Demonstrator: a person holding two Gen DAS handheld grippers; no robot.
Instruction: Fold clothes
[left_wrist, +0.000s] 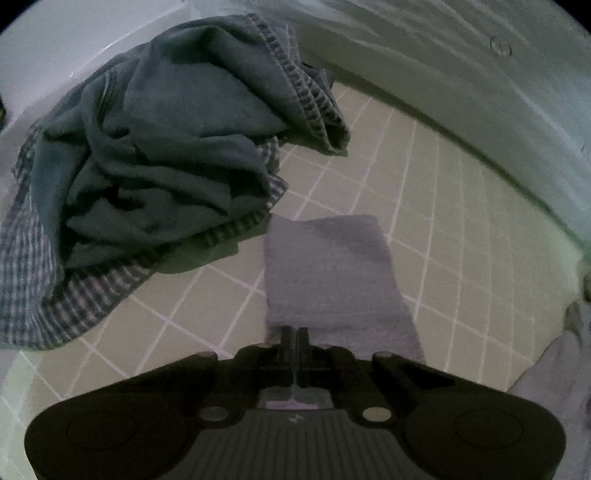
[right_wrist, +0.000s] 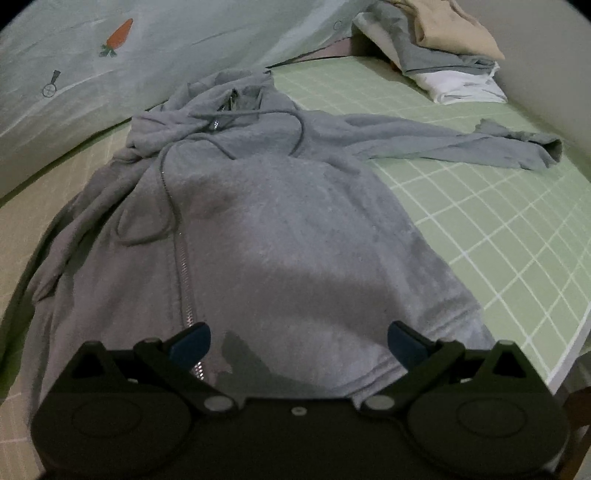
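Observation:
A grey zip hoodie (right_wrist: 280, 236) lies face up on the green checked sheet (right_wrist: 498, 229), hood towards the far side. One sleeve (right_wrist: 454, 144) stretches out to the right. My right gripper (right_wrist: 299, 343) hovers open over the hoodie's hem, its blue pads (right_wrist: 192, 343) wide apart with nothing between them. In the left wrist view a flat grey strip of the hoodie, its other sleeve (left_wrist: 332, 280), lies on the sheet. My left gripper (left_wrist: 295, 332) is shut on that sleeve's near corner.
A heap of dark teal cloth and a checked shirt (left_wrist: 147, 155) sits left of the sleeve. A pale quilt with a carrot print (right_wrist: 118, 37) runs along the far side. Folded clothes (right_wrist: 454, 55) are stacked at the far right. The bed's edge (right_wrist: 569, 354) is close on the right.

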